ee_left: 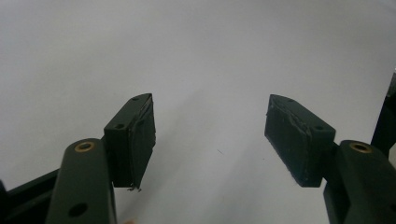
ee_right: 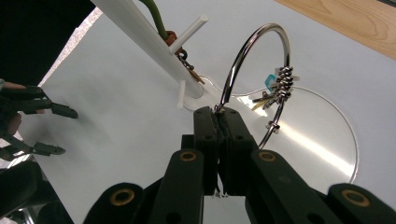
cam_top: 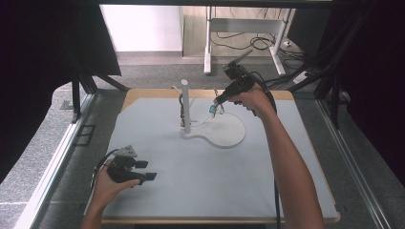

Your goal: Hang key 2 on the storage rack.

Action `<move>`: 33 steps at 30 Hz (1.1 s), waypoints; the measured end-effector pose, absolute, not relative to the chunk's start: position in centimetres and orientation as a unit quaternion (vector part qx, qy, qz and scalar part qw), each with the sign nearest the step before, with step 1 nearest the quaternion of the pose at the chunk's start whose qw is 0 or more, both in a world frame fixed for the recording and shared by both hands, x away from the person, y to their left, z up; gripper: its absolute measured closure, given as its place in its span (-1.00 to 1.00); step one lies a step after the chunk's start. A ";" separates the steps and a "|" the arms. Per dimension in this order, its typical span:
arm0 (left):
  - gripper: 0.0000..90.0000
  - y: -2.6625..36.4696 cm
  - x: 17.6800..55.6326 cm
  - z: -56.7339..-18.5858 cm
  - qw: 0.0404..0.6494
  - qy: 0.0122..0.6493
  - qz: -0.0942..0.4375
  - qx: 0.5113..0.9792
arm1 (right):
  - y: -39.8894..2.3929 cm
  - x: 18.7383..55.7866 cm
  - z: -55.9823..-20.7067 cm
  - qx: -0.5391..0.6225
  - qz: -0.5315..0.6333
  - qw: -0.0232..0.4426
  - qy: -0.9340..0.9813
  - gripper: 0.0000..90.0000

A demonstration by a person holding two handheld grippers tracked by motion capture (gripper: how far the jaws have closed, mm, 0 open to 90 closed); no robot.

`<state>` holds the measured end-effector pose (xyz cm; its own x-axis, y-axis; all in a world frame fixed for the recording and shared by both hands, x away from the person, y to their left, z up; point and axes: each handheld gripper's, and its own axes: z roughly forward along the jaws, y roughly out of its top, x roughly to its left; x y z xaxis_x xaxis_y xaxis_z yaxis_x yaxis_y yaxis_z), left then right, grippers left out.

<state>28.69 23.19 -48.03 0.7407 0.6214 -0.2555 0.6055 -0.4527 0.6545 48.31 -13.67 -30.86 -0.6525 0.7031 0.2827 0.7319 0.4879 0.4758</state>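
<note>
- My left tongs [cam_top: 149, 171] sit released at the lower left of the frame, low over the bare counter [cam_top: 215, 186].
- Farther up, right of centre, my right tongs [ee_right: 217, 114] are clenched on a metal key ring [ee_right: 256, 70].
- The ring hangs over the white stand [cam_top: 185, 105], above its round base [cam_top: 229, 131].

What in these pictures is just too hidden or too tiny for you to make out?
- Charms on the metal ring: the teal piece sits behind the beads, right gripper view; a speck from the high view.
- Items hanging on the white stand: too small, high view; cut off by the top edge, right gripper view.
- Ring section clamped in the right gripper: covered by its shut jaws.
</note>
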 end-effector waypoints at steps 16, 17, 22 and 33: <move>-0.26 23.1 28.6 -47.9 0.379 0.361 0.010 0.852 | -11.8 49.3 -31.3 -0.408 -0.284 0.026 -0.867 0.93; -0.26 23.2 28.6 -47.9 0.379 0.362 0.010 0.852 | -11.7 49.3 -31.4 -0.409 -0.284 0.025 -0.867 0.93; -0.26 23.2 28.6 -47.9 0.380 0.360 0.008 0.852 | -11.3 49.7 -31.5 -0.411 -0.285 0.025 -0.866 0.93; -0.25 23.2 28.6 -47.9 0.381 0.359 0.007 0.852 | -9.6 50.7 -32.4 -0.404 -0.279 0.028 -0.871 0.93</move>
